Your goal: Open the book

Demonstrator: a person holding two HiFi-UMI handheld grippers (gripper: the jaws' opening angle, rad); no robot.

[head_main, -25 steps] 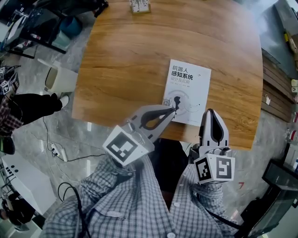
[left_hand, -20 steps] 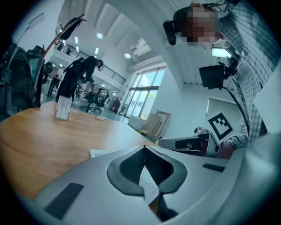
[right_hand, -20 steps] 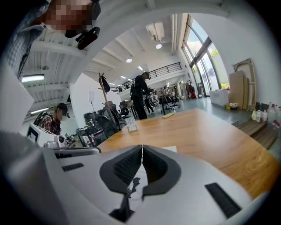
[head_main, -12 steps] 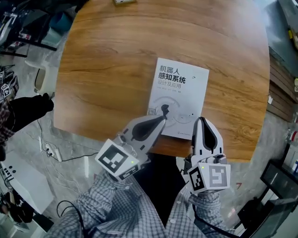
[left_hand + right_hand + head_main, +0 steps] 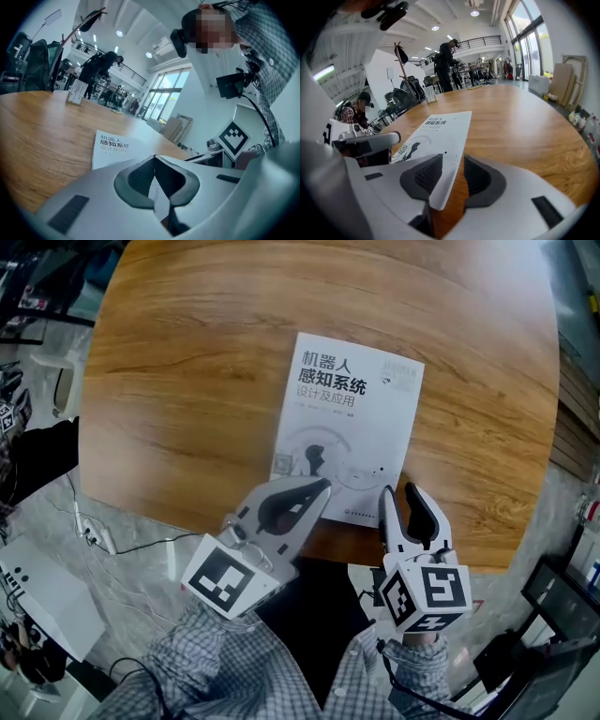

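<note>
Head view: steeply down on wooden table (image 5: 187, 381). Both gripper views: low, close, facing across it. All three share the book (image 5: 347, 427).

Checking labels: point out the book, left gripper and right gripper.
book (image 5: 352, 418): head view, middle of the cover.
left gripper (image 5: 322, 487): head view, tips of its shut jaws.
right gripper (image 5: 398, 493): head view, between its opening jaws, book's corner in between.

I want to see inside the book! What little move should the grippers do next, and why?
Probably close the right gripper on the near corner of the book: its jaws are opening with that corner between them, unpinched; the book lies shut.
</note>
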